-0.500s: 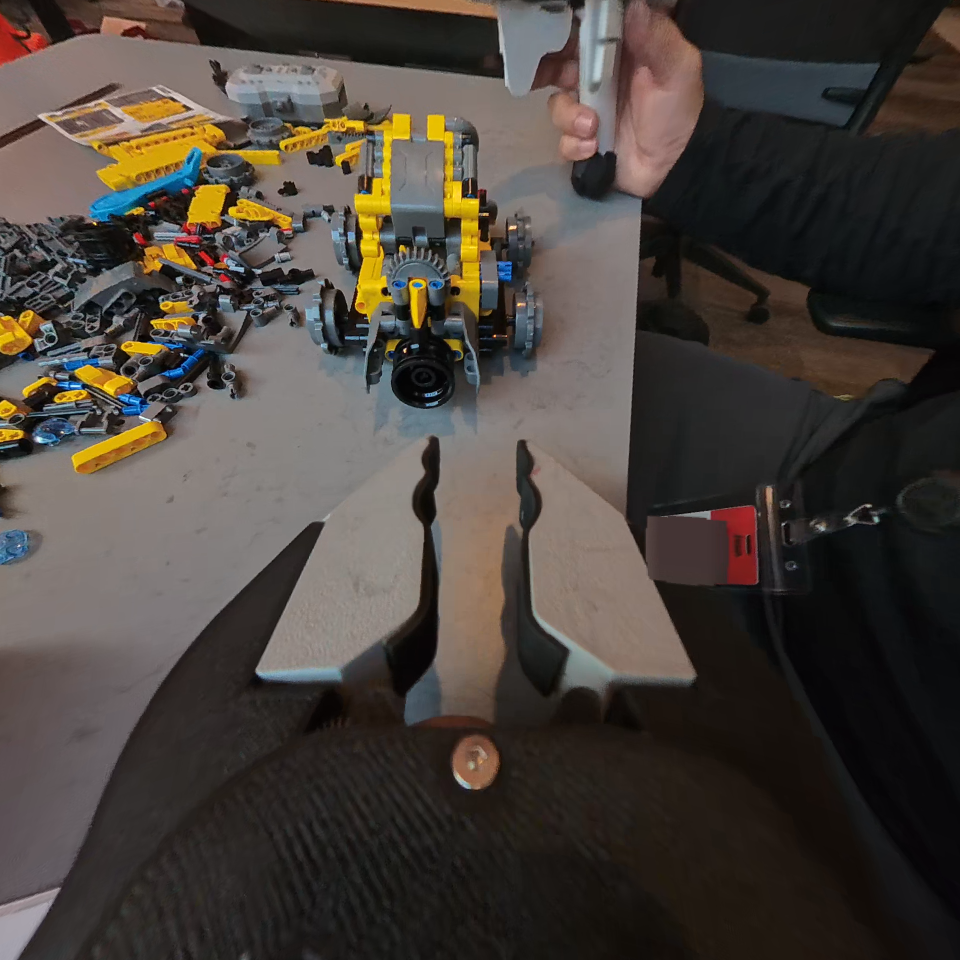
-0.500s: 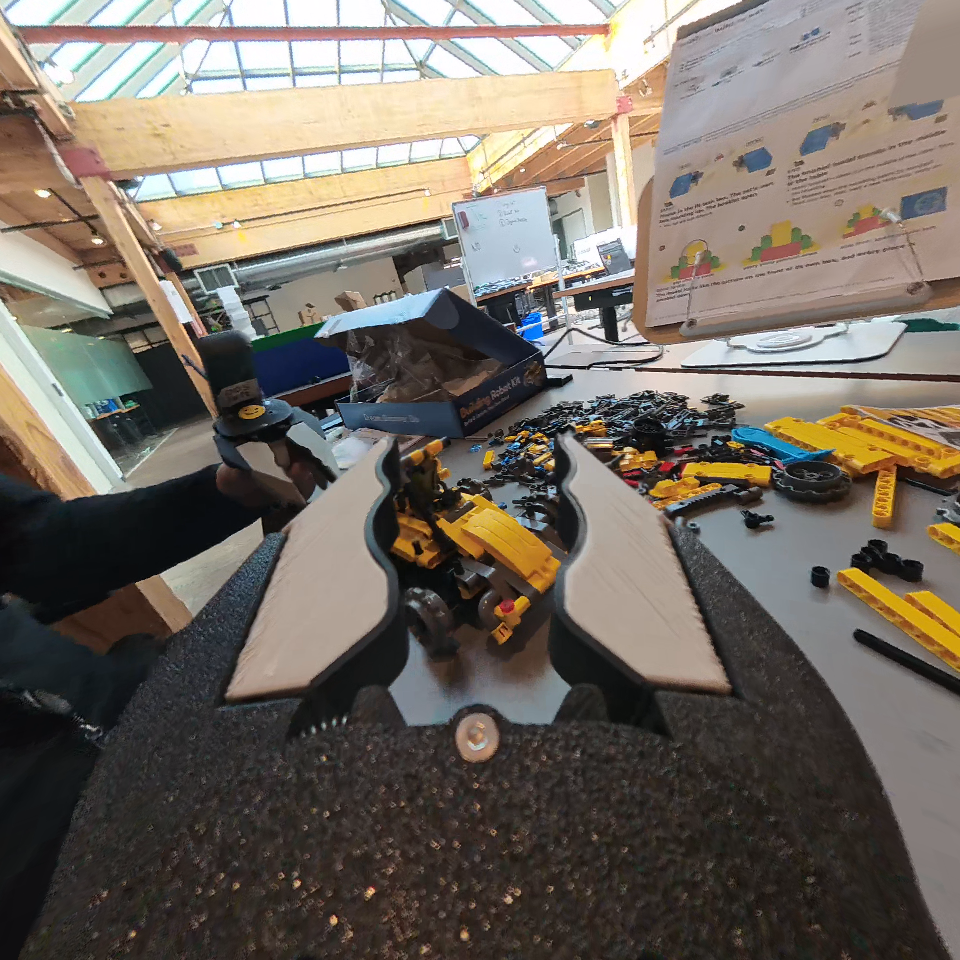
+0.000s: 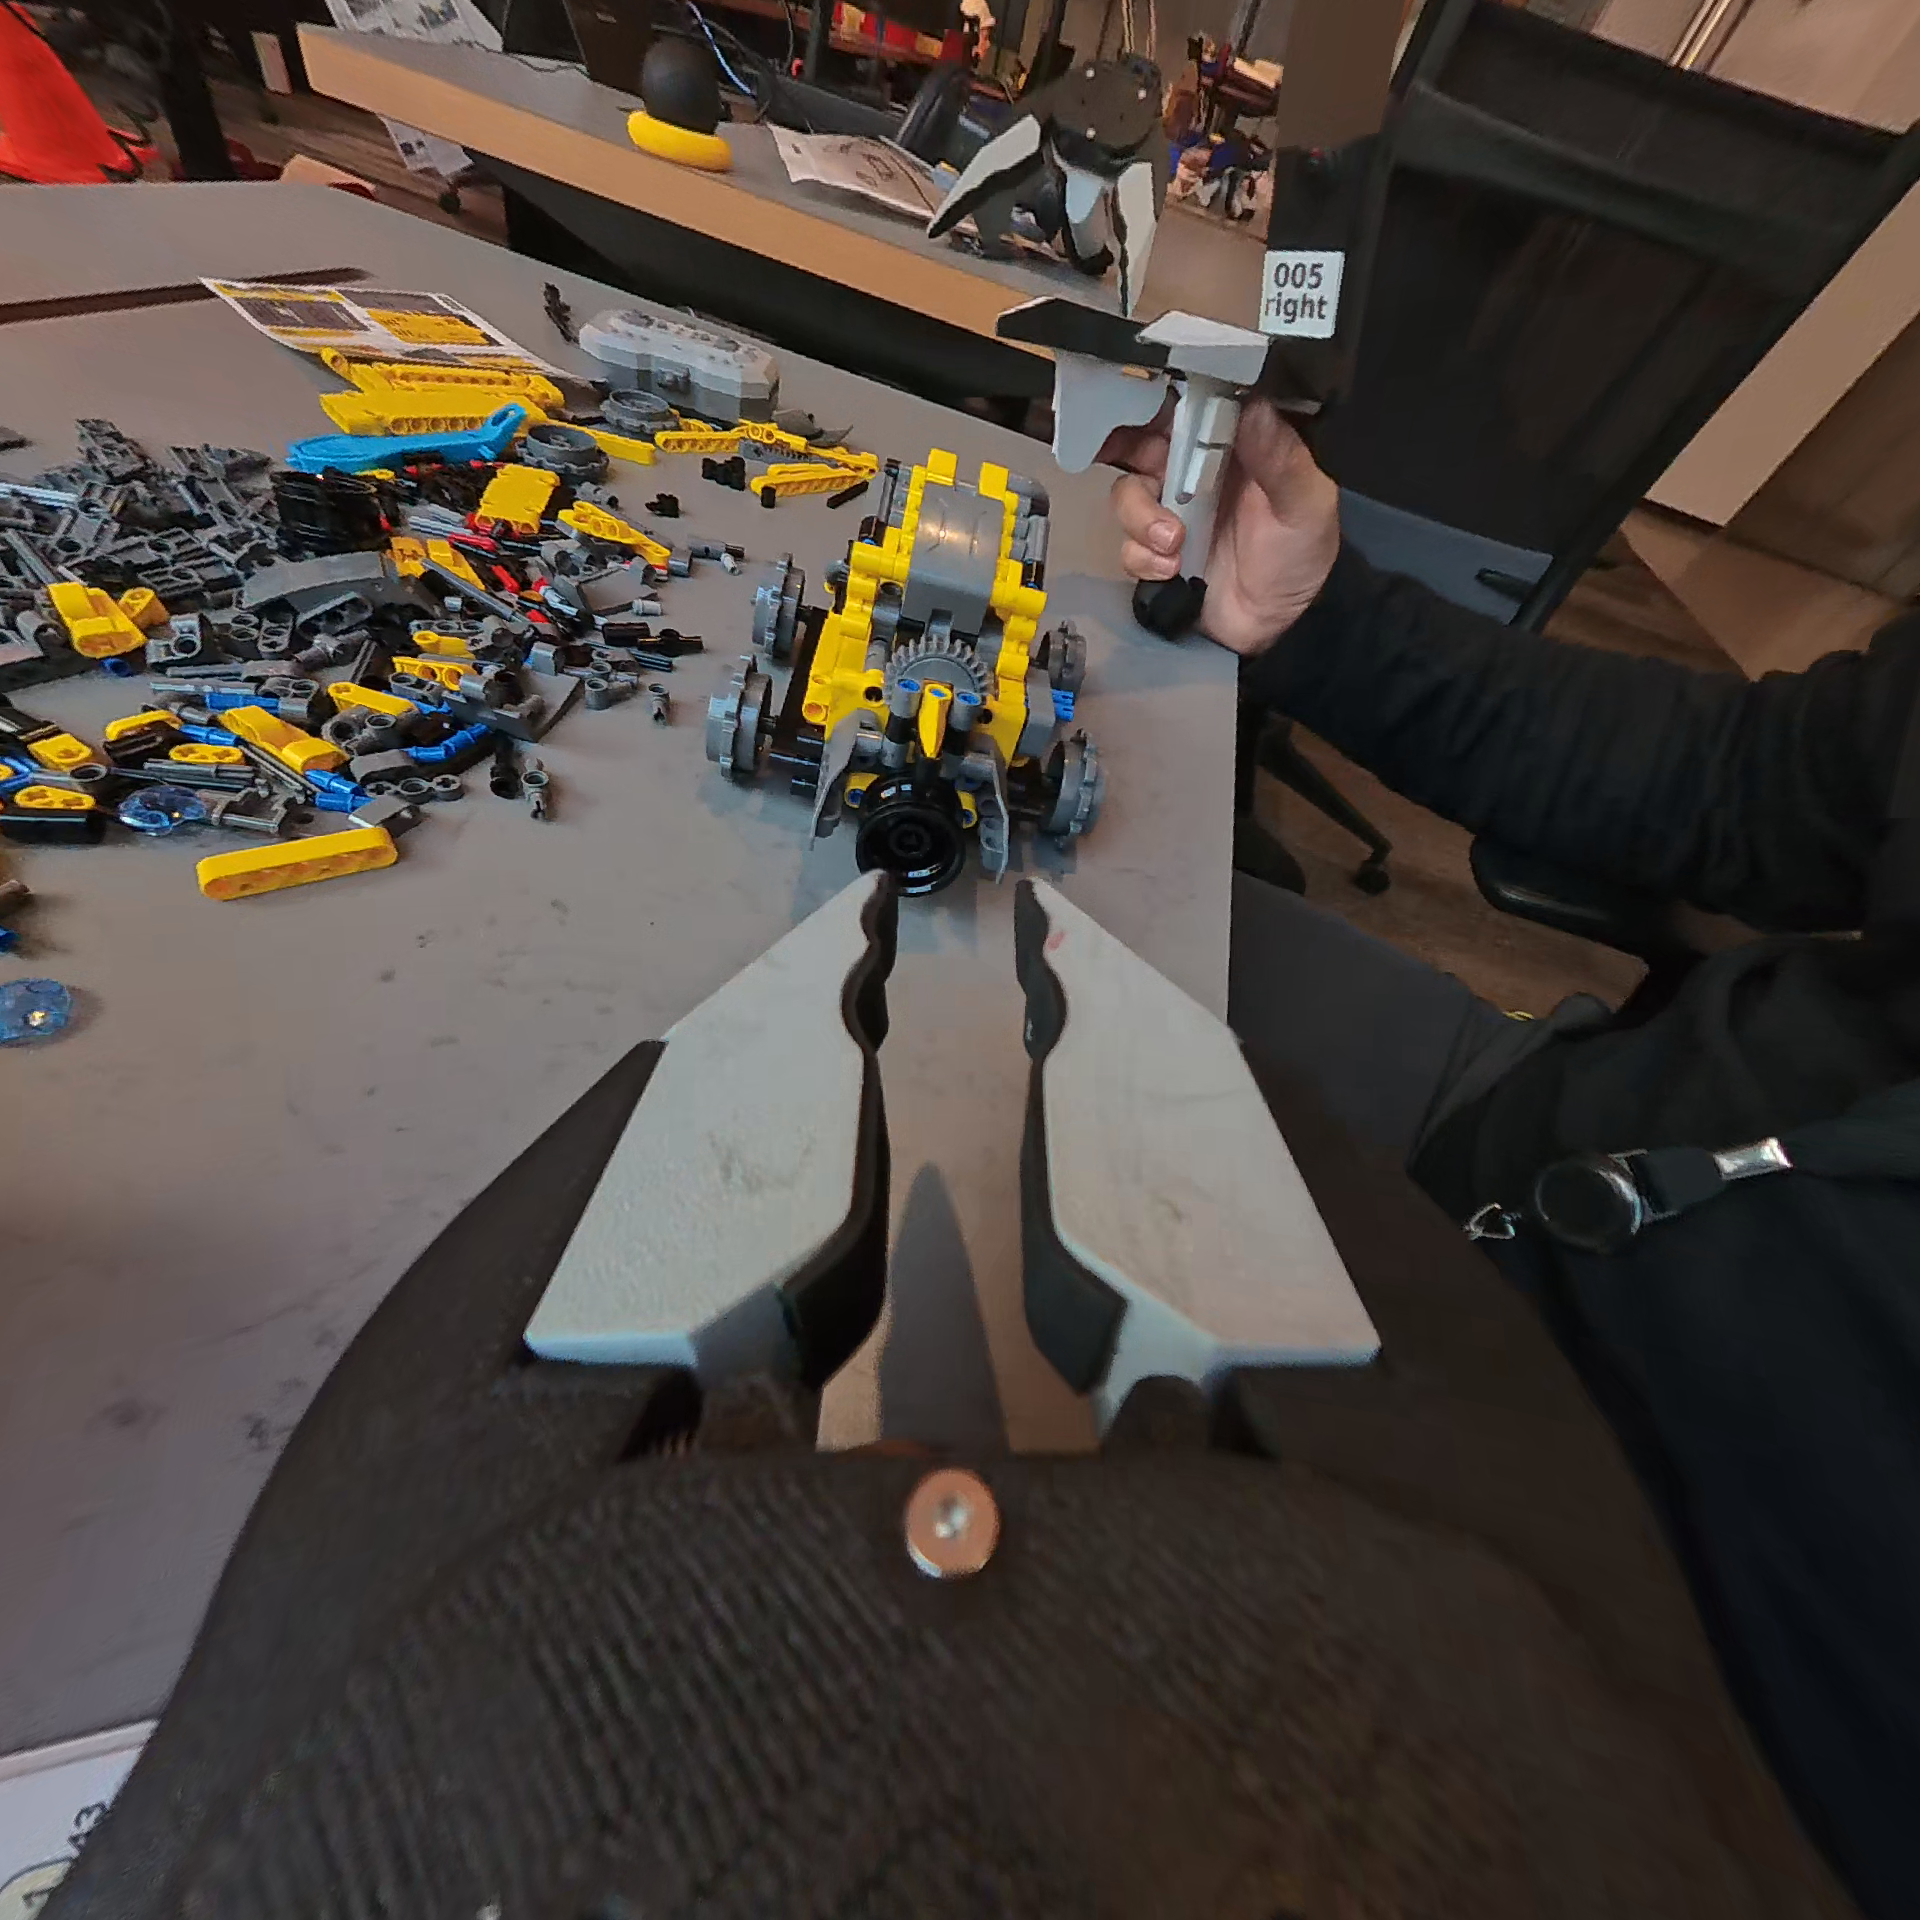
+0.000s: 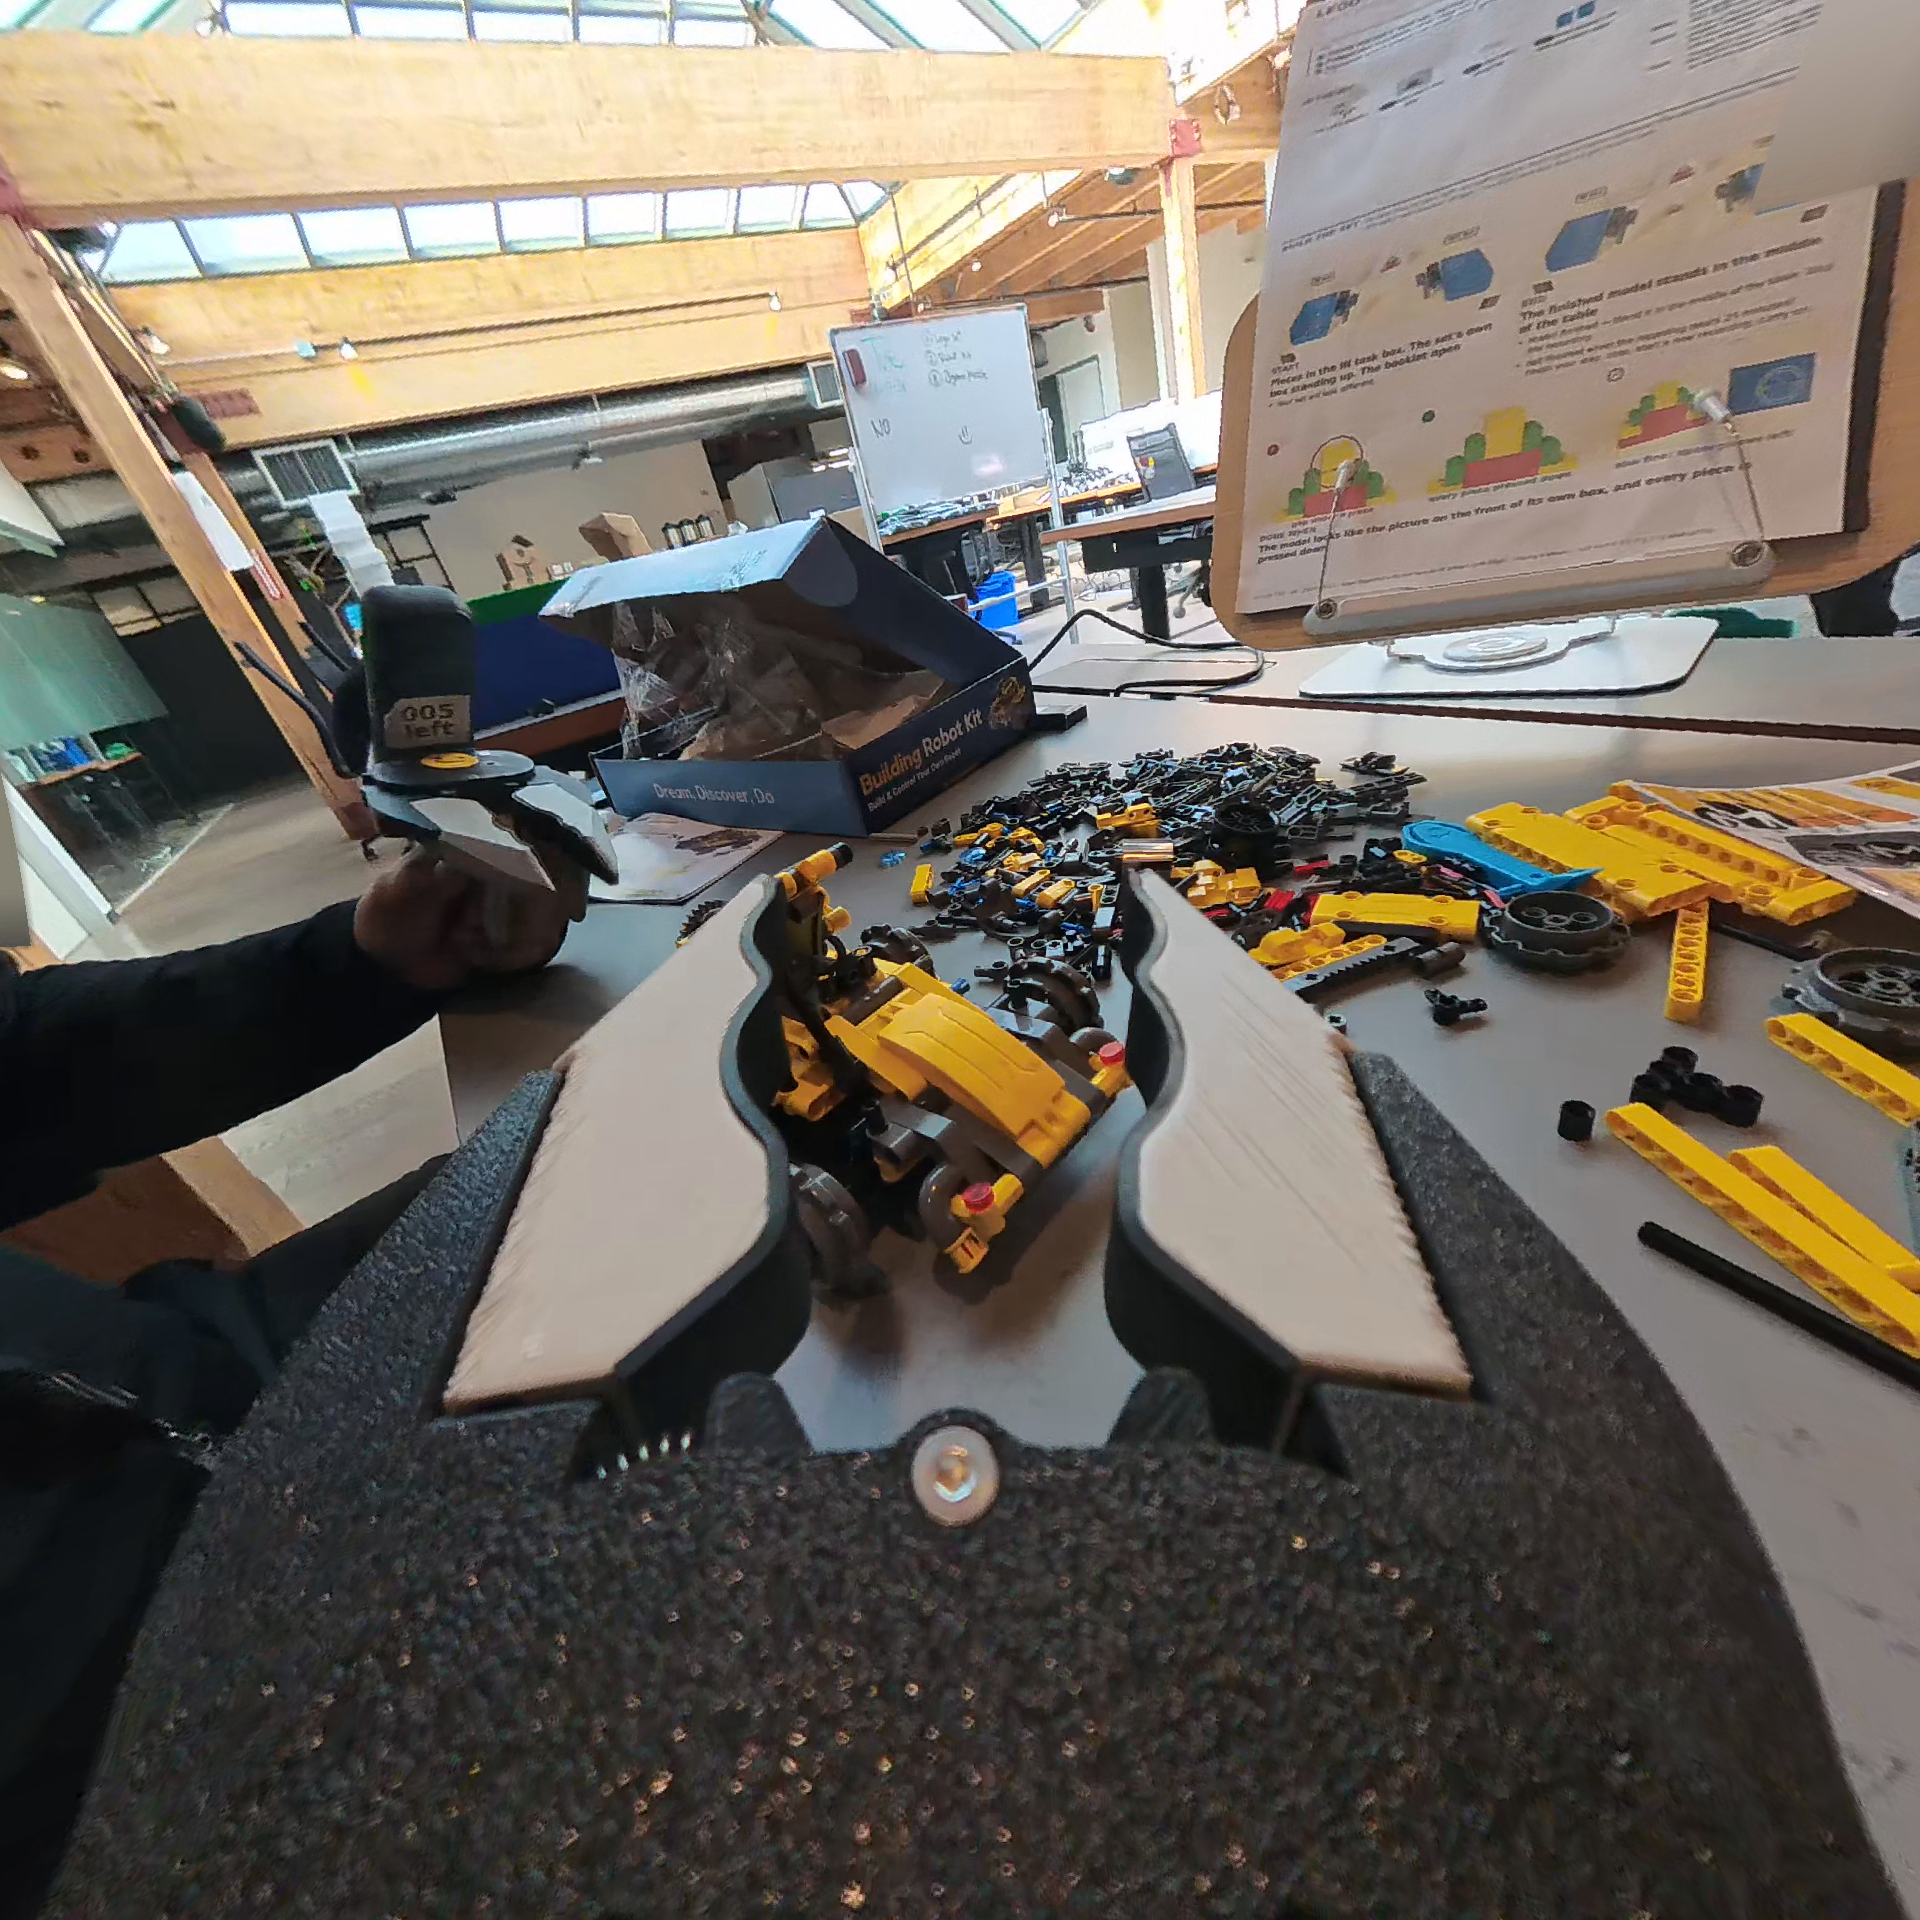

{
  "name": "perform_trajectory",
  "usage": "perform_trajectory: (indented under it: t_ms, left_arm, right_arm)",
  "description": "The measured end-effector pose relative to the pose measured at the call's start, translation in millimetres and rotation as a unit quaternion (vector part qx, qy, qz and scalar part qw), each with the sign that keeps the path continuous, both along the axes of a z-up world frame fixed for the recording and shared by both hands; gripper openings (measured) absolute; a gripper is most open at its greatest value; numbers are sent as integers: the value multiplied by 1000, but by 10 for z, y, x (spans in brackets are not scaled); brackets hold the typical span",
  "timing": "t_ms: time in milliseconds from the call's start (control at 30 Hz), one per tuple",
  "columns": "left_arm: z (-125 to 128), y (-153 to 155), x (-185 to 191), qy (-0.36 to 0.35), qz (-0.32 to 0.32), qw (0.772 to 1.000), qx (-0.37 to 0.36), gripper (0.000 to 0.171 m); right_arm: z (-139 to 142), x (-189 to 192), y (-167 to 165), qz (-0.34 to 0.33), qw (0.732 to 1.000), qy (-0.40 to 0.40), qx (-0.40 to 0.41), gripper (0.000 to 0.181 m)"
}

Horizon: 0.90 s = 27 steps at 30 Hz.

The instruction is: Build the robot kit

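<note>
A yellow and grey brick vehicle [image 3: 920,634] stands on the grey table [image 3: 468,1039] near its right edge, with a black wheel [image 3: 907,837] at its near end. My left gripper [image 3: 954,891] is open and empty, its tips just short of that wheel; it also shows in the right wrist view [image 4: 582,871], held in a hand. My right gripper [image 4: 954,891] is open wide and empty. The vehicle [image 4: 935,1081] shows between its fingers [image 4: 644,1143] from the other end. In the left wrist view a hand [image 3: 1247,540] holds the right gripper's handle beside the vehicle's far end, apart from it.
Loose yellow, grey, black and blue pieces [image 3: 312,644] cover the table's left side, with a grey block [image 3: 681,358] and a booklet [image 3: 343,312] behind. An open blue box [image 4: 821,707] and a stand with a printed sheet [image 4: 1558,343] are farther off. The person's body [image 3: 1662,1247] and a chair are right of the table edge. The gap from one gripper's tips to the other's is roughly 25 cm.
The left wrist view has tilted up and my left gripper has moved closer to the vehicle's black wheel. The right wrist view has tipped down a little. Both finger gaps look unchanged.
</note>
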<state>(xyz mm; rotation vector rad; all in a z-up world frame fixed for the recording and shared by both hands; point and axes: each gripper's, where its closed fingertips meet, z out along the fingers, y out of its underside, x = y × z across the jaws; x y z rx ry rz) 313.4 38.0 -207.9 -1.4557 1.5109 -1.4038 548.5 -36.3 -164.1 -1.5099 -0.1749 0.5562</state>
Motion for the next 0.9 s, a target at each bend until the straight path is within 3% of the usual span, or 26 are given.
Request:
perform_trajectory:
  t_ms: [333, 467, 667, 900]
  left_arm:
    - [-18, -31, 56, -3, 12, 998, 60, 19]
    - [2, 9, 51, -7, 19, 999, 46, 18]
    - [92, 57, 41, -41, 36, 996, 65, 14]
    - [77, 133, 155, -38, 46, 995, 82, 13]
  right_arm:
    - [11, 81, -6, -21, 1000, 3, 5, 58]
    - [15, 236, 1, -66, 998, 7, 6, 54]
    - [-26, 648, -9, -202, 979, -11, -8, 49]
    - [-156, 432, 112, -167, 982, -80, -46, 50]
